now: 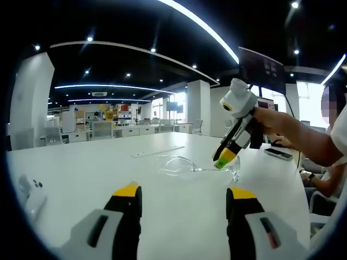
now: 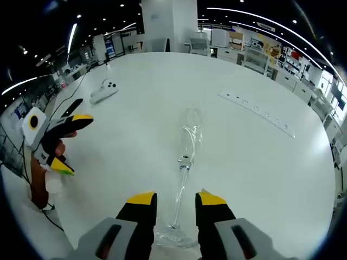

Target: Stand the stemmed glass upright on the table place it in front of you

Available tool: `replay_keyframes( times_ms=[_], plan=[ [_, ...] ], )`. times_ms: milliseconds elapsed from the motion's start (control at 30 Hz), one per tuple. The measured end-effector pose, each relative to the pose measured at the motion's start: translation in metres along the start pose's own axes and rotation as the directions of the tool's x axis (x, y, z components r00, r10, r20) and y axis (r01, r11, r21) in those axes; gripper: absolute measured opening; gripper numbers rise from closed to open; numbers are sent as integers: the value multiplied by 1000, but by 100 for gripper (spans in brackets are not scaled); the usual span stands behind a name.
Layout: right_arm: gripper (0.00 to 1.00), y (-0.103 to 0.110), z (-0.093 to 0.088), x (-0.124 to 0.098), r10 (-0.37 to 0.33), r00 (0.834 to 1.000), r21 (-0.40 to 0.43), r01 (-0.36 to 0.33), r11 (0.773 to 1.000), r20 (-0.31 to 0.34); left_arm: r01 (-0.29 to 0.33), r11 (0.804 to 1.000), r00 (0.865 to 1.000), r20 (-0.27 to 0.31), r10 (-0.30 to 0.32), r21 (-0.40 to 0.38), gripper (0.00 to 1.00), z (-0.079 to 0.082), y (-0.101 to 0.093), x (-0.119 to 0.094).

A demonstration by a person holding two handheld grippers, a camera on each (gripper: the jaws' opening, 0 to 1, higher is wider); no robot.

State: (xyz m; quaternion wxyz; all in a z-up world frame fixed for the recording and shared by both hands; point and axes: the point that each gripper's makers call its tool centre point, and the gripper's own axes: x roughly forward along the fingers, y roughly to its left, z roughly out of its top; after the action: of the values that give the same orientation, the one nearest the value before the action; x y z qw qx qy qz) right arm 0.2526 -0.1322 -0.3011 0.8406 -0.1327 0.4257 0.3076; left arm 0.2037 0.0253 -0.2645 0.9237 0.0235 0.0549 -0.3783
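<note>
The glass [image 2: 187, 162] lies on its side on the white bench [image 2: 260, 162]. The right tool [image 2: 176, 203] straddles the stem near the foot, jaws apart, apparently not yet touching it. The left tool [image 1: 183, 194] hovers released, well apart from the glass [image 1: 184, 164].
</note>
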Motion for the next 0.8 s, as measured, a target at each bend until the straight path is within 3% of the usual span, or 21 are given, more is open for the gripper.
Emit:
replay_keyframes(
  times_ms=[800],
  plan=[
    [30, -5, -1, 9, 11, 997, 5, -11, 1000, -70, 3, 1000, 1000, 2, -3, -1, 63, 1, -2, 0]
  ],
)
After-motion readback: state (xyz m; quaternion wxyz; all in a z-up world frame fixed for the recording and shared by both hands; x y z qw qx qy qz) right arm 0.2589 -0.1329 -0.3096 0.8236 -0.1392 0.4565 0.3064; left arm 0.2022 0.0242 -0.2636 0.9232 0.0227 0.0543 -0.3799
